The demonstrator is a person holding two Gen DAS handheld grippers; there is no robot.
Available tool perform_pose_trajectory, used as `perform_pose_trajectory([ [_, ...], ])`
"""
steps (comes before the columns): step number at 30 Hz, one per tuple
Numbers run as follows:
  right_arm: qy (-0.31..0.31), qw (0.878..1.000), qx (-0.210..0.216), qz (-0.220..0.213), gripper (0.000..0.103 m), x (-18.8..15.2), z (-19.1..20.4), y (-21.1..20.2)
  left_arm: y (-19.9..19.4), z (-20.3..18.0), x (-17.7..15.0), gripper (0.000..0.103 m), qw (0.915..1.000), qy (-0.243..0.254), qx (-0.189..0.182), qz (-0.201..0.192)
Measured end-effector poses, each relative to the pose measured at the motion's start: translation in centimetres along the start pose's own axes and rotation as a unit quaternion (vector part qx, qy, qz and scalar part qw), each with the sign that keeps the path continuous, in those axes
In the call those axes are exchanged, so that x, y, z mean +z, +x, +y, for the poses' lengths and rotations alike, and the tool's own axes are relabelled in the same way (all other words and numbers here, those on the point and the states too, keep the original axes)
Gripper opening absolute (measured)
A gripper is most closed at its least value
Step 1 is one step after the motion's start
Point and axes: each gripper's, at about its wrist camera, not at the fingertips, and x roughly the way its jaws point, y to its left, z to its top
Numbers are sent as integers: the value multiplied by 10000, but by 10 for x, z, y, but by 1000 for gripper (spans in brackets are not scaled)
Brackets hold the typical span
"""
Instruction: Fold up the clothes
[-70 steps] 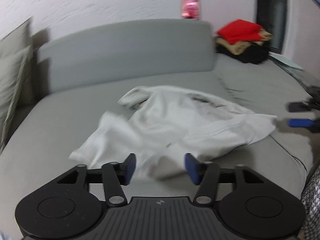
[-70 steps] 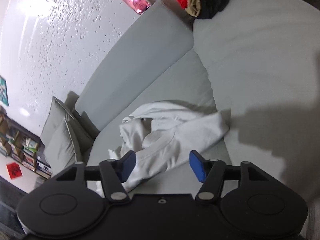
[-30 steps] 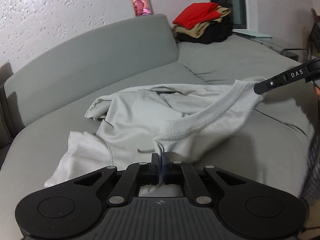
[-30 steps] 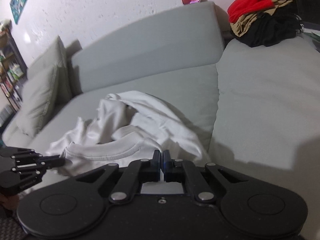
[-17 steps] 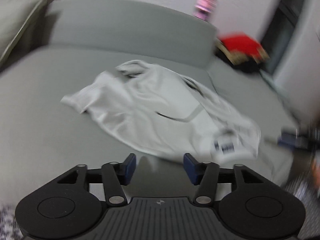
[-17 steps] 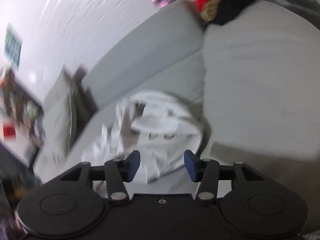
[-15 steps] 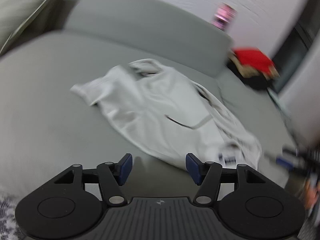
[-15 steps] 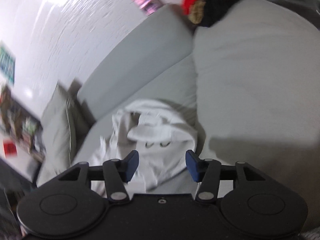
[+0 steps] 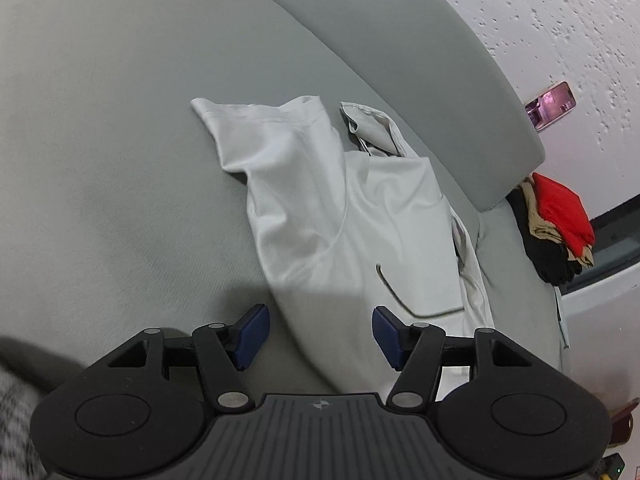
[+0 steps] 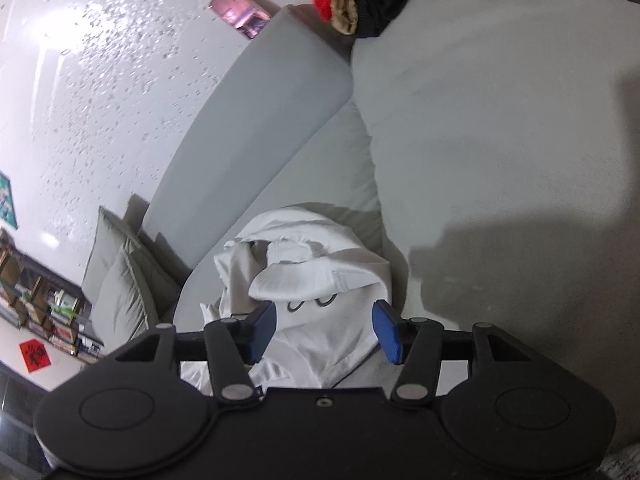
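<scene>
A white T-shirt (image 9: 360, 216) lies rumpled on the grey sofa seat (image 9: 120, 160), one sleeve spread toward the far left and a dark curved mark near its near edge. My left gripper (image 9: 320, 334) hangs open just above the shirt's near edge; its blue pads touch nothing. In the right wrist view the same shirt (image 10: 320, 276) is bunched into a heap with a folded-over rim on top. My right gripper (image 10: 324, 330) stands open over that heap, the cloth below the gap and free of the pads.
A stack of red, tan and black clothes (image 9: 556, 224) sits on the sofa's far section (image 10: 500, 120). A phone (image 9: 552, 104) leans on the wall above the backrest (image 10: 256, 132). Two grey cushions (image 10: 120, 292) and a bookshelf (image 10: 36, 304) lie to the left.
Both grippers were shut on the shirt's edge a second ago, holding it stretched between them. They have let go and opened, the shirt has dropped onto the seat, and both views have rolled.
</scene>
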Motion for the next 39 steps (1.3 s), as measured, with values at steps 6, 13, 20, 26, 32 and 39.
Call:
perform_pose_trajectory([
  [6,123,9997,-194,-12,52,1,-4,10,14,-4,9,58,10000,-2,70,-58],
  [13,270,9991,-314,-52,51,2,-9,16,18,-13,7,42,9998,204,-65,15],
  [20,282,9975,-636,-98,36,4,-13,22,28,-10,8,31,9998,60,-80,155],
  [26,-1484,9770,-1523,142,35,-6,26,53,36,-18,10,34,9996,216,114,118],
  [32,-3632,9075,-2105,-103,67,-26,69,81,36,-26,7,37,9979,623,153,68],
  [39,-3970,8960,-1988,65,7,-28,83,108,35,-26,6,39,9966,815,102,58],
])
